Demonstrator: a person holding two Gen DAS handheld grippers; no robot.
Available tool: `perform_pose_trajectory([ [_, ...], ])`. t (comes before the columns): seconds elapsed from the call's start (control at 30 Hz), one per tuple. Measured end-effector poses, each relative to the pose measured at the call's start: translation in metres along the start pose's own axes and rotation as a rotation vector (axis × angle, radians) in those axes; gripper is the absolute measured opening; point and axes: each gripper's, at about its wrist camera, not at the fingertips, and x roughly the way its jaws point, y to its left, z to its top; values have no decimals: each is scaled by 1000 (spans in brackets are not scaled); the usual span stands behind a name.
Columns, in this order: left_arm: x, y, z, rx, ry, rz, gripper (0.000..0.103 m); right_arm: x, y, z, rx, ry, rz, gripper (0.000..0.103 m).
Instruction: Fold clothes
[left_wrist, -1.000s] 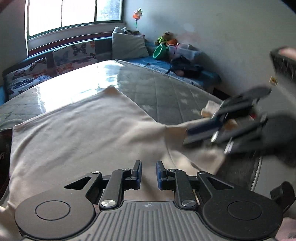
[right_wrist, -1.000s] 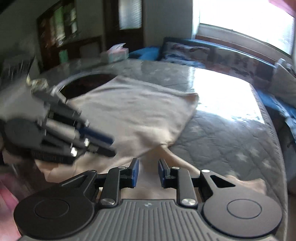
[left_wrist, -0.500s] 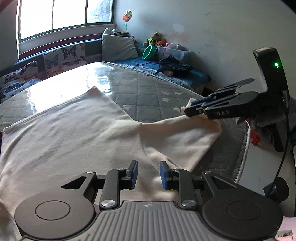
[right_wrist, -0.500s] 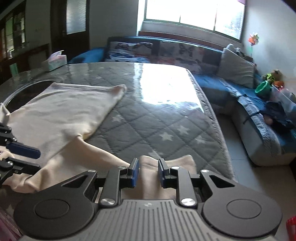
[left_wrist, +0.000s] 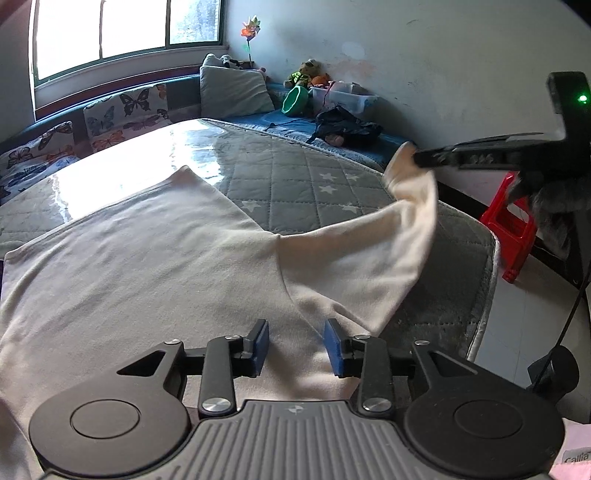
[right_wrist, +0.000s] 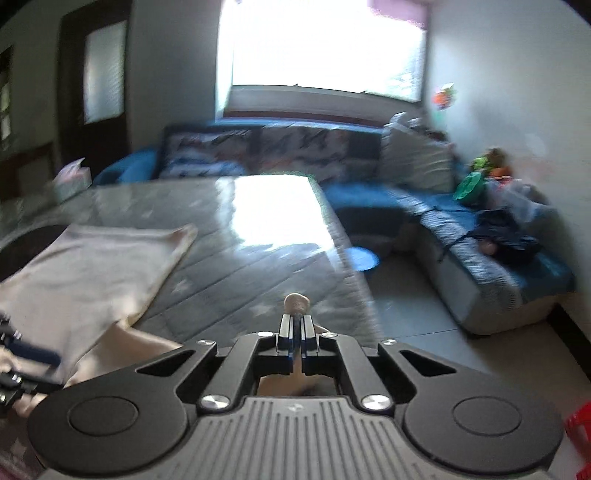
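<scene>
Quilted grey star-patterned table cover (left_wrist: 295, 177) carries one cream shirt (left_wrist: 147, 266), body spread flat toward its near edge, sleeve (left_wrist: 402, 236) now lifted off the right edge where it lay flat half a second ago. Right gripper (left_wrist: 424, 159), jaws clamped on the cuff, has begun the sleeve fold, likely inward across the body. Left gripper (left_wrist: 295, 341), jaws apart and holding nothing, hovers over the shoulder seam.

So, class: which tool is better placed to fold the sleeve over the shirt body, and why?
The right tool: it is shut on the cream sleeve, lifted off the quilted mat. The left tool hangs open, holding nothing.
</scene>
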Motion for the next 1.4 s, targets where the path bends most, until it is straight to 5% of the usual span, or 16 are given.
perform_pose_trajectory([
  [0.27,-1,-4,-3,36,2,-11,43,5,-38,-41,155,117,-109,6],
  [0.37,-3,-6,-1,41,3,-17,43,5,-41,-44,154,100,-159,8],
  [0.53,-6,-9,0,46,-3,-31,41,2,-30,-31,108,37,-73,8],
  [0.73,-7,-11,-2,53,-2,-41,39,37,-7,-23,50,67,40,12],
  [1.0,-7,-9,-4,52,2,-49,39,59,-18,-23,57,86,-13,16],
  [1.1,-10,-9,-2,53,-10,-48,39,49,-26,-22,92,75,-19,38],
  [1.4,-8,-13,2,45,-35,-59,39,19,-50,-43,202,101,-58,39],
])
